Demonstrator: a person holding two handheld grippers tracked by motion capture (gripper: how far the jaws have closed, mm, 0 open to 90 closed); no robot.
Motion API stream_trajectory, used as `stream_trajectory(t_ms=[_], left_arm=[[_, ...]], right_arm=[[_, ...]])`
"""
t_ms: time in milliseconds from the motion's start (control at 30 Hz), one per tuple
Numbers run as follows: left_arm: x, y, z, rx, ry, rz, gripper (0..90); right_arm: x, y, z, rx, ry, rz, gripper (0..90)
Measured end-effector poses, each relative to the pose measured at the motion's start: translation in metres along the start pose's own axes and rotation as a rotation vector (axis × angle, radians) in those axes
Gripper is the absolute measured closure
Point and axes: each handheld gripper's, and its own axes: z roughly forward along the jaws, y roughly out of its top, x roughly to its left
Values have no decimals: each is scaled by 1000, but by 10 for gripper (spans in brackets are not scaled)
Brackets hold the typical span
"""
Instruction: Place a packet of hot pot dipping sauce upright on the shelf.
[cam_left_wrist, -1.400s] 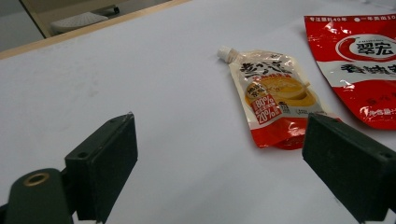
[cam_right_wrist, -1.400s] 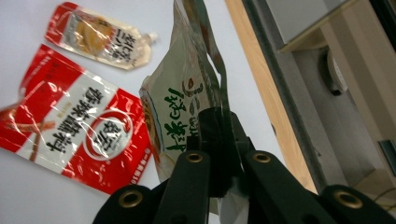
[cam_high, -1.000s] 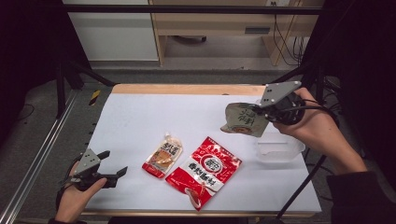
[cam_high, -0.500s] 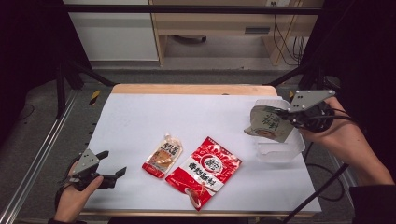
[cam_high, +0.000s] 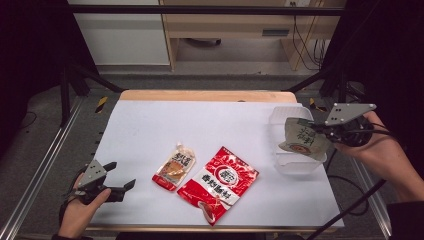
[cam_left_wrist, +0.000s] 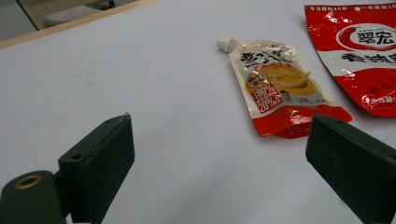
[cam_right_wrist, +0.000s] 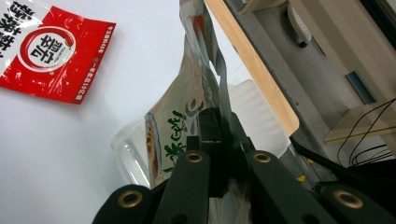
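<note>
While my right gripper (cam_high: 316, 131) pinches the crinkly beige foil pouch (cam_high: 301, 138), it hangs over the clear plastic tub (cam_high: 292, 165).
Left gripper (cam_high: 119, 177) rests spread near the glossy spouted pouch (cam_high: 173, 167).

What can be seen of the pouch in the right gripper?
The pouch is a glossy, pale grey-beige foil-like bag with dark green characters and a red-brown round picture. It looks crinkled. The right gripper is shut on its edge and holds it tilted in the air, over the clear tub. Whether it touches the tub is unclear.
</note>
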Motion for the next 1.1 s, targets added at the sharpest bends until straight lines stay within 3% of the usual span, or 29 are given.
stream_trajectory(t_ms=[333, 700, 1100], left_arm=[[0, 0, 0, -1, -6, -3, 78], [0, 0, 0, -3, -11, -4, 78], [0, 0, 1, -1, -12, -6, 78]], right_arm=[[1, -8, 11, -10, 36, -4, 900], [5, -14, 4, -44, 101, -29, 900], [3, -20, 10, -64, 169, -6, 900]])
